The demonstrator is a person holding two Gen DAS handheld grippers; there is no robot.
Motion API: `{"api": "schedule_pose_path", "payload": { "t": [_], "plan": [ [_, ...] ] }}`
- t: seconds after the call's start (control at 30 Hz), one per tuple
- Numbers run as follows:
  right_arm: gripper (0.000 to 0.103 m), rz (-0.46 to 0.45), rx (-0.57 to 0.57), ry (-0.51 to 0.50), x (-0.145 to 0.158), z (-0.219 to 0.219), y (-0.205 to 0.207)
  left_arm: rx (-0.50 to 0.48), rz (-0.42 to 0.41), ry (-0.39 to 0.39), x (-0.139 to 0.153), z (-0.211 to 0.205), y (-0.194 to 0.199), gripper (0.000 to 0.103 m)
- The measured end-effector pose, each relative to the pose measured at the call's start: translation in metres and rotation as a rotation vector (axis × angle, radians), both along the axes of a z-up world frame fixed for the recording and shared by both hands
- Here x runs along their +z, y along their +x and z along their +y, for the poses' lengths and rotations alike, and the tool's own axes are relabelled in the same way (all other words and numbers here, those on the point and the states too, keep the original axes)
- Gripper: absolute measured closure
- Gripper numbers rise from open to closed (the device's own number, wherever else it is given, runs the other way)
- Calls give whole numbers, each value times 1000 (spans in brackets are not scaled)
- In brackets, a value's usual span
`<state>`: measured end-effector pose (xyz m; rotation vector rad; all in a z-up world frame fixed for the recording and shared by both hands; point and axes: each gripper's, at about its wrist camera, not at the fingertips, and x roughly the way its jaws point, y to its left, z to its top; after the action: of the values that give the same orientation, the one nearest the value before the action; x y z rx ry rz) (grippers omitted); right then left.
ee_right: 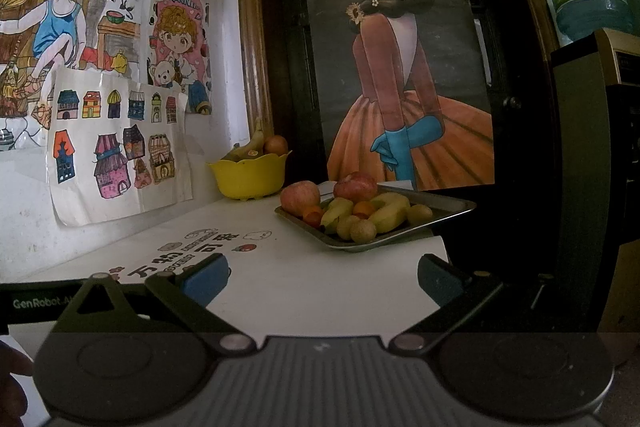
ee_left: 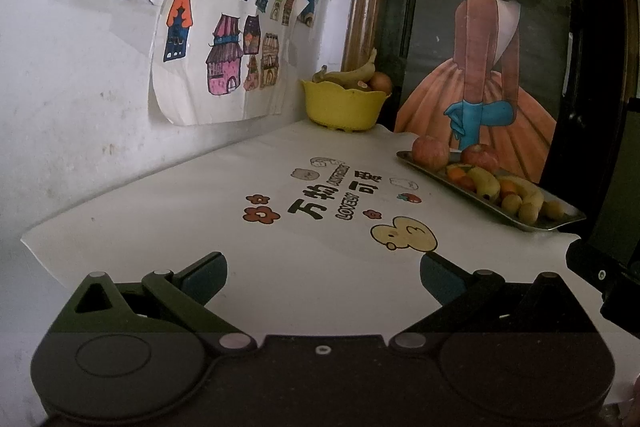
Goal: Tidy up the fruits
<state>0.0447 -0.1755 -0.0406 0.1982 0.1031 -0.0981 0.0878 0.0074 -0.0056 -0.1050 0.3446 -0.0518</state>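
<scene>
Fingers on both grippers spread wide, nothing held: left gripper (ee_left: 322, 269) and right gripper (ee_right: 322, 273) both hover over bare white surface (ee_left: 224, 195). Fruit sits well apart from either. From the right wrist view, metal tray (ee_right: 452, 206) lies at 12 o'clock, near the surface's right edge, piled with two apples (ee_right: 300, 195), bananas (ee_right: 390, 211), small oranges and small round yellow-green fruit (ee_right: 363, 230). Yellow bowl (ee_right: 250, 175) at 11 o'clock in the back corner, already holding a banana and a round orange-brown fruit. Risks, my read: fruit is heaped and touching, so closing on one banana likely nudges the round ones, which may roll off the shallow rim. Tray is close to the edge; a push could slide it off.
</scene>
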Motion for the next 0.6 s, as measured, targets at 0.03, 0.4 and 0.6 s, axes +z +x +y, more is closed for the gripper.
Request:
{"api": "schedule_pose_path", "payload": {
  "t": [0.03,0.4,0.6],
  "plan": [
    [0,0,0,0,0,0,0,0,0,0,0,0,0,1],
    [0,1,-1,0,0,1,0,-20,16,-7,-6,-4,0,1],
    [0,1,-1,0,0,1,0,-4,29,22,-4,-5,1,1]
  ]
}}
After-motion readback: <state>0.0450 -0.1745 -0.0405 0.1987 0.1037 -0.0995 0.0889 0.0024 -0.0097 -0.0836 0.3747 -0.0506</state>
